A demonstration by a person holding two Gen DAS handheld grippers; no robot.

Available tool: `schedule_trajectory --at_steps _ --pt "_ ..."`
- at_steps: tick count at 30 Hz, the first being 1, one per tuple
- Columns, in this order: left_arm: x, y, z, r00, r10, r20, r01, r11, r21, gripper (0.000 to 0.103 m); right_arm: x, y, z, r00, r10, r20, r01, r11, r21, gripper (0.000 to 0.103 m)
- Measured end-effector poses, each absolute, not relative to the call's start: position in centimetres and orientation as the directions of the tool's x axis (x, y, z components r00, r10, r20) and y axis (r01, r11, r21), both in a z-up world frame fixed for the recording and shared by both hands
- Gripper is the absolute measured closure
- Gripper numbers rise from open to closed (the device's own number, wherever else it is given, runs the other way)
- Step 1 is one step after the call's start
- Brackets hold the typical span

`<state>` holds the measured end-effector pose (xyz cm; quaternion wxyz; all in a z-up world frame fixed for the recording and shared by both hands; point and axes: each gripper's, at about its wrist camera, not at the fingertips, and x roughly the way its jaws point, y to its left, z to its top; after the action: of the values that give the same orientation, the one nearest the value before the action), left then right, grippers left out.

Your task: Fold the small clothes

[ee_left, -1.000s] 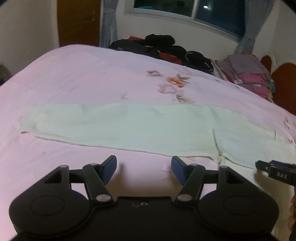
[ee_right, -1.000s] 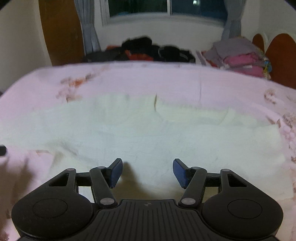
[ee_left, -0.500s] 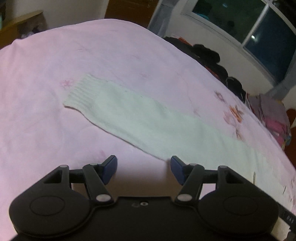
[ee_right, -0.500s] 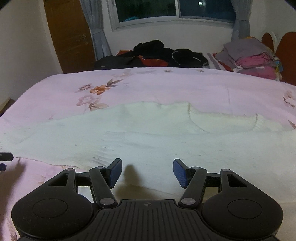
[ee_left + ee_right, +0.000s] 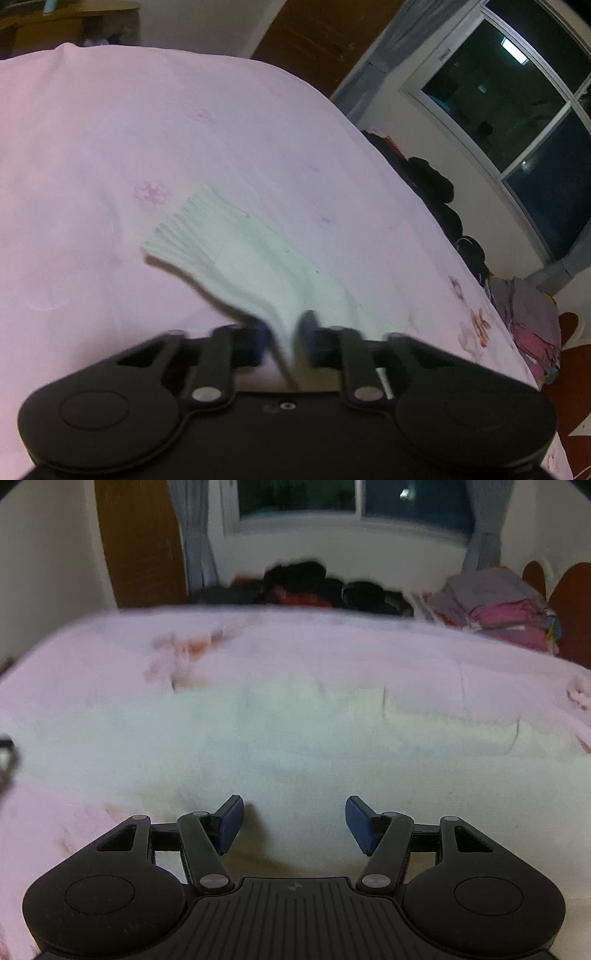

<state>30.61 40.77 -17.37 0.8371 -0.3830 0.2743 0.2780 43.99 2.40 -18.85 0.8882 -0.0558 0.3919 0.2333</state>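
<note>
Lower centre, left view: left gripper (image 5: 286,338) pinching white sweater sleeve (image 5: 236,251), ready for folding inward. Right gripper (image 5: 294,821) fingers spread, hovering over sweater body (image 5: 295,746) on bed (image 5: 332,646).

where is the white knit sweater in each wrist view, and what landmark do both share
Left wrist view: the white knit sweater shows as one sleeve with a ribbed cuff, running from centre left down into the left gripper, which is shut on it.
Right wrist view: the sweater spreads across the middle of the picture, beyond the open right gripper.
Shared landmark: the pile of dark clothes under the window.
</note>
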Motion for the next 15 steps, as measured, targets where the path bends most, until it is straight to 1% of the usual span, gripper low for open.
schedule_trajectory --at_steps 1,2,5,8,12,15 --pt "30.5 40.8 -17.3 0.698 0.257 -0.668 -0.675 0.549 -0.494 0.098 43.9 2.6 -18.8 0.587 0.366 -0.723 -0.468 0.881 0.066 0.042" --pt "30.9 40.5 -17.3 0.699 0.263 -0.665 -0.675 0.551 -0.492 0.098 44.0 2.6 -18.7 0.584 0.367 -0.724 -0.468 0.881 0.069 0.042" --pt "31.2 39.4 -16.2 0.716 0.294 -0.633 -0.654 0.598 -0.463 0.100 44.4 1.6 -18.2 0.578 0.410 -0.706 -0.442 0.884 0.151 0.042" --pt "31.6 37.5 -14.2 0.748 0.305 -0.589 -0.606 0.675 -0.421 0.100 44.2 0.6 -17.5 0.592 0.420 -0.688 -0.421 0.889 0.181 0.042" --pt "33.4 33.4 -11.0 0.814 0.260 -0.520 -0.488 0.790 -0.370 0.100 43.8 -0.9 -16.4 0.607 0.433 -0.667 -0.397 0.892 0.217 0.042" --pt "35.0 29.1 -8.6 0.863 0.179 -0.472 -0.368 0.863 -0.346 0.100 43.5 -2.2 -15.8 0.619 0.432 -0.656 -0.382 0.895 0.229 0.042"
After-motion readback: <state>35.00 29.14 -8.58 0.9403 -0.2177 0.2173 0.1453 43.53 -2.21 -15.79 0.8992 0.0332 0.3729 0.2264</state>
